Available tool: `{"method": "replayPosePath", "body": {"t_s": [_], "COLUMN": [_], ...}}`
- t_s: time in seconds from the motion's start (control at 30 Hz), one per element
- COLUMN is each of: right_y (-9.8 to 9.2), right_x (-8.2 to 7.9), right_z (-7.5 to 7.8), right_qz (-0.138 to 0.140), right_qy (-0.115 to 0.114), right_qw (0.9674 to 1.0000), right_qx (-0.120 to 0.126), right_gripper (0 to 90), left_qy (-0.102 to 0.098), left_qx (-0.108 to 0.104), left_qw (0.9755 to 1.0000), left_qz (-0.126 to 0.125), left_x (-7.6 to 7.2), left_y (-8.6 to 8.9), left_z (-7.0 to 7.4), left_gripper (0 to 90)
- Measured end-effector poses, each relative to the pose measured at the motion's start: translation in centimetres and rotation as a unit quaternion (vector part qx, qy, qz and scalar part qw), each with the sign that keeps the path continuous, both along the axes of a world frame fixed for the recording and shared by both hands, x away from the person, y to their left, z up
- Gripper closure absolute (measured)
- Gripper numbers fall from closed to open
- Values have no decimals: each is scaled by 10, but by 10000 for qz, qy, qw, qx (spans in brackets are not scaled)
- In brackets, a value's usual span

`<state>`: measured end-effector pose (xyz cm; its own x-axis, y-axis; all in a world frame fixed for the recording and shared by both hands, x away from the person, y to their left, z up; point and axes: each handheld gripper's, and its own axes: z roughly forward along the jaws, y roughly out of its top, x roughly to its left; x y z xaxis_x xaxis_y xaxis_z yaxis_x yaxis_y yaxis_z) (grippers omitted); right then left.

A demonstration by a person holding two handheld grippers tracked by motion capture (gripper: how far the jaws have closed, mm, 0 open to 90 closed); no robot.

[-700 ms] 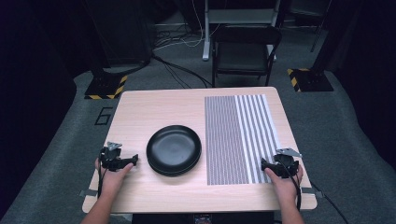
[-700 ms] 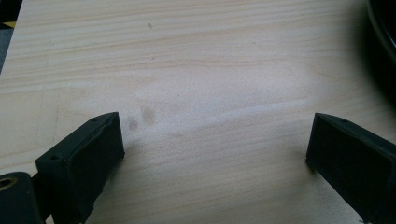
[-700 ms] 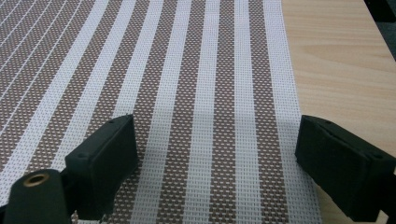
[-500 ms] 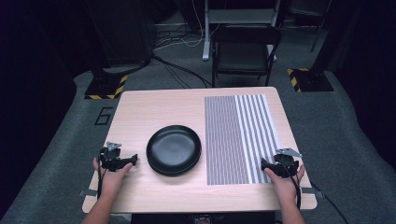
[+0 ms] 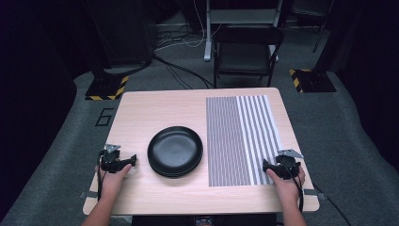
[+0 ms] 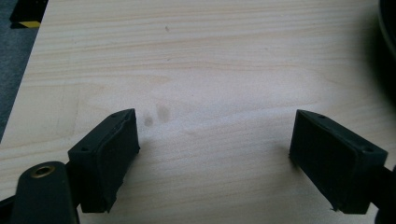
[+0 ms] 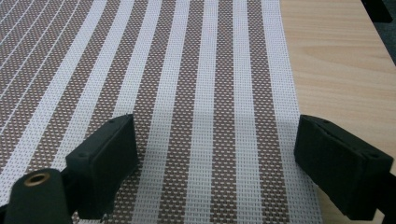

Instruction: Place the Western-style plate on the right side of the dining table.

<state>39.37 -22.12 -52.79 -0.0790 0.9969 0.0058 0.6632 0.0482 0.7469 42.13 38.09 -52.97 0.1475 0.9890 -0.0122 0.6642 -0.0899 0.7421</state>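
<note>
My left tongs (image 6: 212, 154) gaped wide over bare table (image 5: 141, 113) beside the plate (image 5: 175, 150), gripping nothing; my right tongs (image 7: 215, 158) gaped wide, empty, over the mat (image 7: 187, 70).

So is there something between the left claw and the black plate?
No. Bare table lies between the open left claw and the black plate; nothing visible stands in the way.
</note>
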Motion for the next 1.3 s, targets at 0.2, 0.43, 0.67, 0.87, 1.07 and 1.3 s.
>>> {"method": "replayPosePath", "body": {"t_s": [0.2,0.43,0.67,0.87,1.07,1.3], "right_y": [-1,-6,-2,6,12,21], "right_x": [0,-1,-2,-1,-1,2], "right_z": [1,8,16,24,33,42], "right_qz": [-81,-235,7,180,348,569], "right_qy": [9,-77,31,29,-7,-131], "right_qw": [9999,9995,9996,9997,9994,9982], "right_qx": [64,174,293,187,63,104], "right_gripper": [184,345,519,540,538,534], "left_qy": [-77,9,-12,50,-200,-217], "left_qx": [-19,11,-53,-157,-277,-267], "left_qw": [10000,10000,9999,9997,9990,9974], "left_qz": [19,-72,-132,-207,-295,-639], "left_x": [-2,-5,-8,-10,-11,-10], "left_y": [3,7,10,11,11,2], "left_z": [1,8,17,22,32,40], "left_gripper": [262,423,473,490,487,506]}}
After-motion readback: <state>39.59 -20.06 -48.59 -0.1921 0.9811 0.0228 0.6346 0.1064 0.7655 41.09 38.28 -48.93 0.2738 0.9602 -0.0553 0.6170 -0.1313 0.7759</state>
